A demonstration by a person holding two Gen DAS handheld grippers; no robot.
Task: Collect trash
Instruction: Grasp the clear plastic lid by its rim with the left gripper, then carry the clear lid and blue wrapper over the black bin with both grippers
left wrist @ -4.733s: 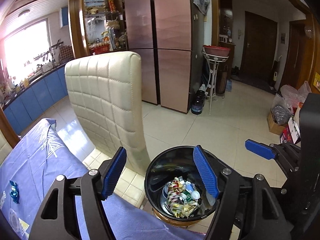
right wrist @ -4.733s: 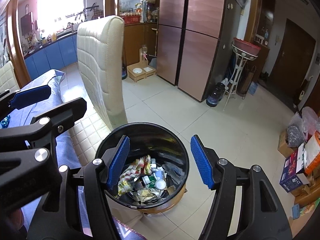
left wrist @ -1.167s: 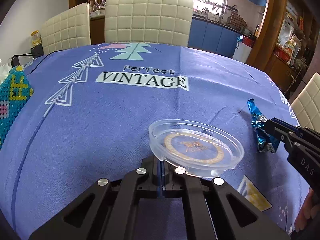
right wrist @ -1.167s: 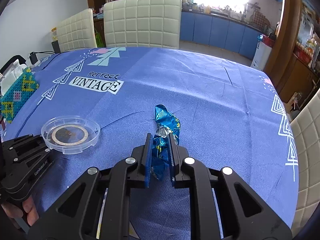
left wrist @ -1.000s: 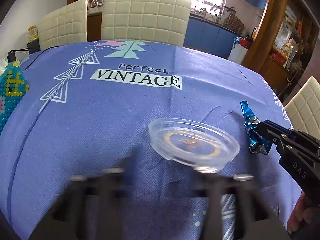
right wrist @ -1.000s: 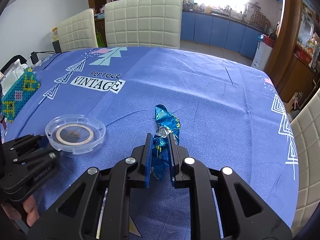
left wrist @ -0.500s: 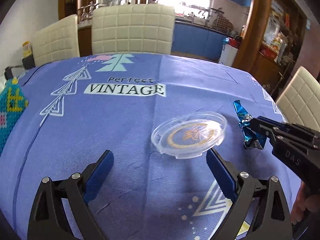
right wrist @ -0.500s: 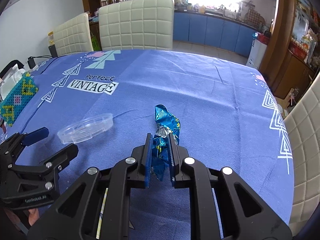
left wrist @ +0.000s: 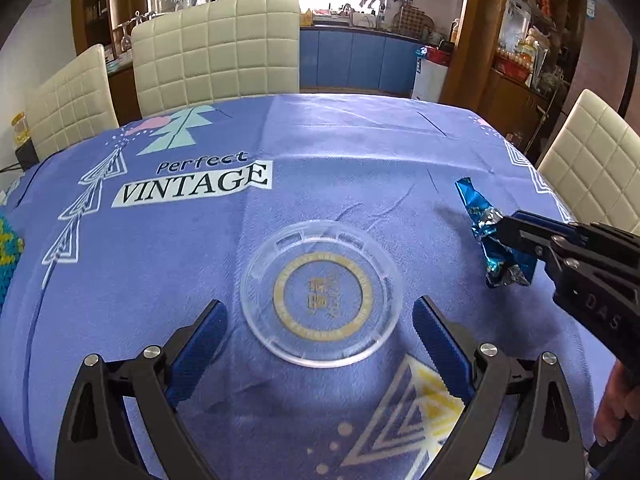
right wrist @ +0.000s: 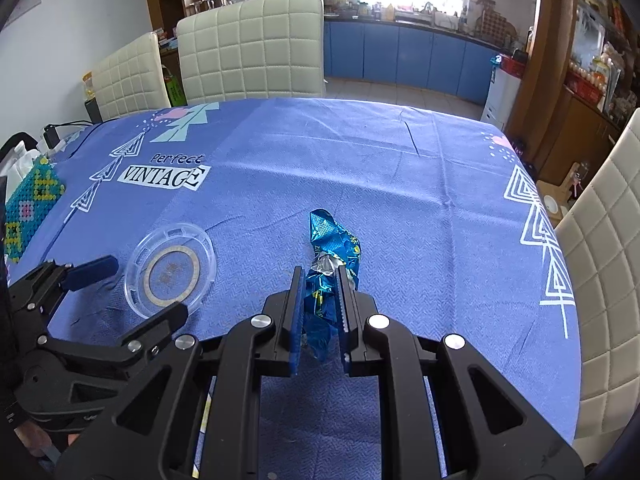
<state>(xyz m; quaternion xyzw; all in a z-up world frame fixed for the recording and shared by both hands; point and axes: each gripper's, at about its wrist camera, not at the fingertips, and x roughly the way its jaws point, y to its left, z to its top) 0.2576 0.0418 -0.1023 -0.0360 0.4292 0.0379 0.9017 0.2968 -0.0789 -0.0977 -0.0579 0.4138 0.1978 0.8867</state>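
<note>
Two grippers work over a table covered in a blue printed tablecloth [left wrist: 352, 148]. The right gripper [right wrist: 319, 294] has its jaws pressed together on a crumpled blue foil wrapper [right wrist: 330, 256], whose far end sticks out beyond the fingertips and stands above the cloth; in the left wrist view the same wrapper [left wrist: 490, 236] shows at the right, pinched at the tip of that gripper. The left gripper [left wrist: 318, 332] has its jaws wide apart, one blue pad on each side of the near edge of a clear round plastic lid [left wrist: 322, 294] with a gold ring printed in its middle; neither pad touches it. The lid lies flat on the cloth, to the left of the wrapper and well apart from it. Cream quilted chairs [right wrist: 250, 48] stand at the far side of the table, and a beaded teal box [right wrist: 28, 208] sits at its left edge.
</note>
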